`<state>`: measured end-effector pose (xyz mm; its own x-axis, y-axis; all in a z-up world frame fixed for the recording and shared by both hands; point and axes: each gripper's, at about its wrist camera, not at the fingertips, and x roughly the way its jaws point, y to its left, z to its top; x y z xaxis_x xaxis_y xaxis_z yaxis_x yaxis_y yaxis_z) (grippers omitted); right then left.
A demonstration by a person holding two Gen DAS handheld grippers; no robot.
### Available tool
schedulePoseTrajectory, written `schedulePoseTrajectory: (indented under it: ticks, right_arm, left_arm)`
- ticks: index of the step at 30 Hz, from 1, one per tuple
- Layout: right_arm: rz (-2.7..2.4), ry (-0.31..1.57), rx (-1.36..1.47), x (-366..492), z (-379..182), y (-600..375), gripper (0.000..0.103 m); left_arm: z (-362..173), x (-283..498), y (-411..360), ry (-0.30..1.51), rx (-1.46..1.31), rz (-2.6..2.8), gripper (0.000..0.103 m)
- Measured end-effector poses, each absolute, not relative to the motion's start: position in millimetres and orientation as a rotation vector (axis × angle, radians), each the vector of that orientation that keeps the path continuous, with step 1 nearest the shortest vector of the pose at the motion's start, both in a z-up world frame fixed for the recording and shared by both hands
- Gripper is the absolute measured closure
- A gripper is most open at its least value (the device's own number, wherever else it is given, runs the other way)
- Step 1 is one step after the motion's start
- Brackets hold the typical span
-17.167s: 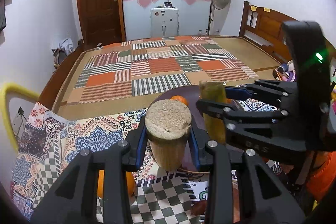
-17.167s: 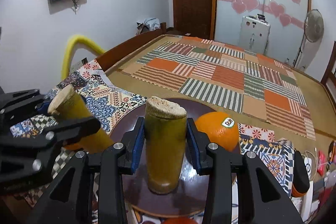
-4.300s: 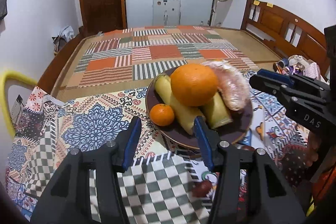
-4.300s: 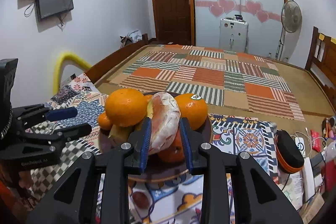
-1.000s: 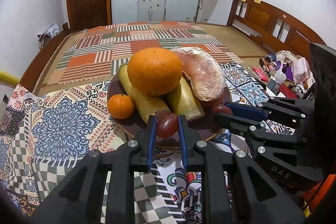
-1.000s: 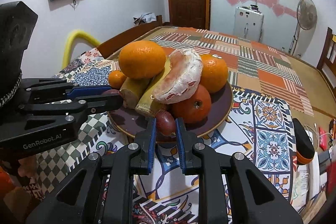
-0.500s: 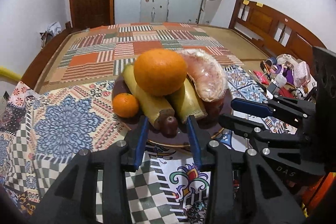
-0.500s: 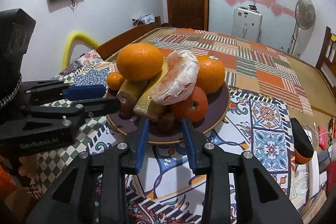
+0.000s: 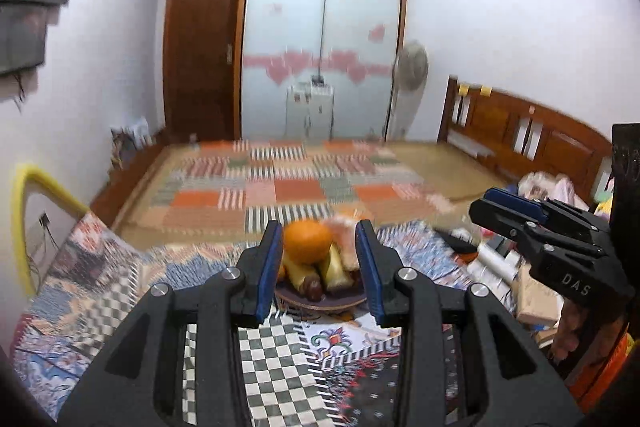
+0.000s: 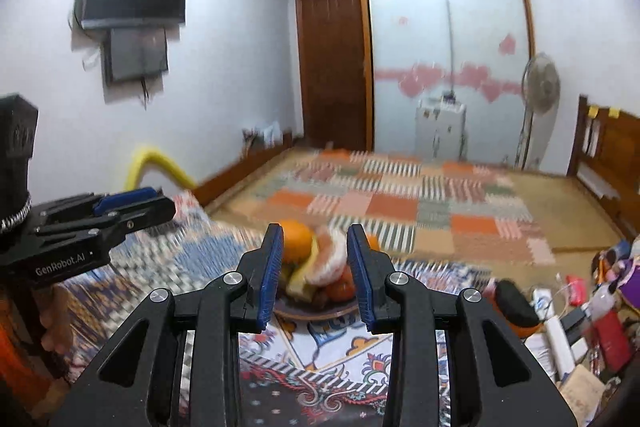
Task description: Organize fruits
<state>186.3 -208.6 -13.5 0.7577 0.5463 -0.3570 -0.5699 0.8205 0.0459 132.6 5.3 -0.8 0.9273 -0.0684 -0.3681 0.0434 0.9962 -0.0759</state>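
A dark round plate (image 9: 320, 301) on the patterned tablecloth holds a pile of fruit: a large orange (image 9: 307, 241) on top, yellow-green pieces (image 9: 334, 273), a pale peeled segment (image 9: 347, 239) and a small dark fruit (image 9: 313, 286). In the right wrist view the plate (image 10: 316, 309) shows the same orange (image 10: 295, 241) and segment (image 10: 330, 259). My left gripper (image 9: 318, 267) is open and empty, pulled back and raised from the plate. My right gripper (image 10: 315, 269) is open and empty, also back from it.
The patterned tablecloth (image 9: 280, 367) covers the table in front of me. Clutter of boxes and small items (image 10: 580, 319) lies at the right, with a dark orange-edged case (image 10: 514, 301). A bed with a striped quilt (image 9: 280, 187) lies beyond.
Both grippers have drawn back and up from the plate, open, leaving the small dark fruits on the plate. The view is blurred by motion.
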Motion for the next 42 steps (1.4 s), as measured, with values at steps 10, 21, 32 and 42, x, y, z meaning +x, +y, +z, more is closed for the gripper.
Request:
schedulePoseTrajectory:
  ticks: [10, 21, 32, 42]
  right_arm:
    - [0.592, 0.166, 0.003, 96, 35, -230, 0.053]
    - [0.515, 0.104, 0.001, 70, 34, -230, 0.009]
    - [0.475, 0.083, -0.01, 56, 26, -233, 0.0]
    - [0.467, 0.084, -0.019, 53, 24, -232, 0.0]
  left_arm:
    - [47, 30, -18, 0.177, -0.026, -0.032, 0.045]
    - [49, -14, -29, 0.111, -0.002, -0.001, 0.01]
    - [42, -22, -37, 0.11, 0.005, 0.0, 0.002]
    - [38, -19, -33, 0.123, -0.012, 0.001, 0.0]
